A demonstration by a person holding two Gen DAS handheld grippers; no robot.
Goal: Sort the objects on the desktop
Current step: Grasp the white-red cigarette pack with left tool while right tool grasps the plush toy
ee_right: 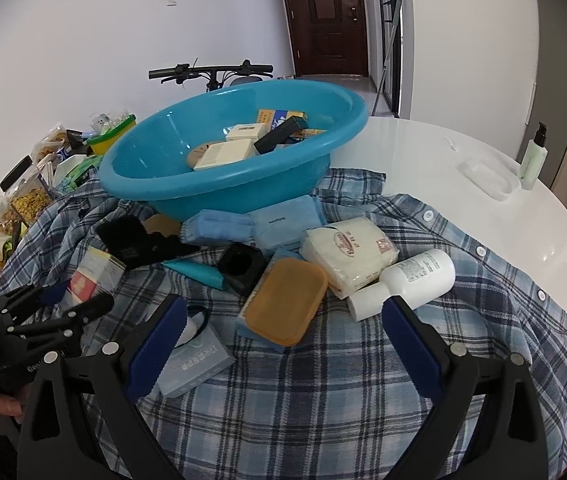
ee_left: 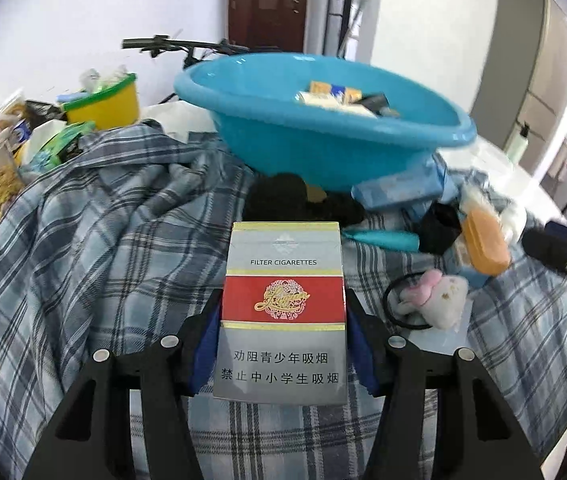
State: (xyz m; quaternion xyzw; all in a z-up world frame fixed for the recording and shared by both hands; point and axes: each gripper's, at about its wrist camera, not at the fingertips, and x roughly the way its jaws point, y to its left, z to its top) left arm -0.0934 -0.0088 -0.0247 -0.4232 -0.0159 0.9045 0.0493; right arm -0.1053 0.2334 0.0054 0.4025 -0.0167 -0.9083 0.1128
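Observation:
My left gripper point(ee_left: 283, 316) is shut on a red and silver cigarette pack point(ee_left: 282, 280), held above the plaid shirt point(ee_left: 95, 240); it also shows in the right wrist view point(ee_right: 79, 300) with the pack point(ee_right: 93, 272). Behind stands the blue basin point(ee_left: 323, 132) holding several small boxes point(ee_right: 227, 152). My right gripper point(ee_right: 283, 320) is open and empty above the shirt, near an orange-lidded box point(ee_right: 283, 300), a white bottle point(ee_right: 407, 280), a clear card box point(ee_right: 195, 360) and a white tissue pack point(ee_right: 349, 252).
Blue tissue packs point(ee_right: 251, 220), a black cup point(ee_right: 239, 264), a teal tube point(ee_right: 195, 270) and a black cloth point(ee_right: 139, 240) lie before the basin. A yellow tub point(ee_left: 103, 104) and snack bags point(ee_right: 31, 192) crowd the left. A pump bottle point(ee_right: 533, 156) and clear tray point(ee_right: 489, 176) stand on the white table.

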